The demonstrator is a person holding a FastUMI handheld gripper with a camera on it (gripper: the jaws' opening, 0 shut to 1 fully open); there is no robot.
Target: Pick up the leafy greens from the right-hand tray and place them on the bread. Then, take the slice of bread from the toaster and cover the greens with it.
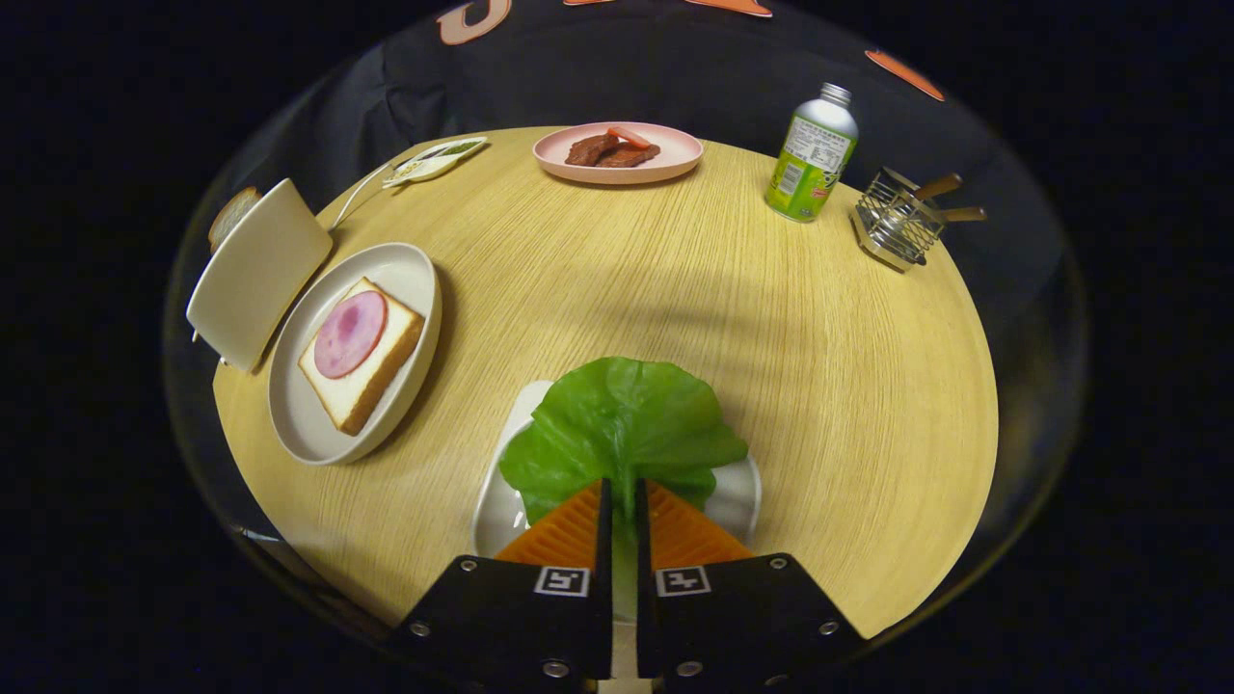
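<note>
Round wooden table [771,318], gripper [623,492] pinching greens [617,424]

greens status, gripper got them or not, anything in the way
Gripper shut on leafy greens, over the small tray. Bread with ham on plate, beyond the fingers, uncovered. Table between them bare.

The gripper [623,496] hangs low over the near edge of the table [819,386], pointing toward its far side, its two fingers [569,530] drawn almost together with only a thin gap left, both pressing on the near edge of the greens [617,424].
</note>
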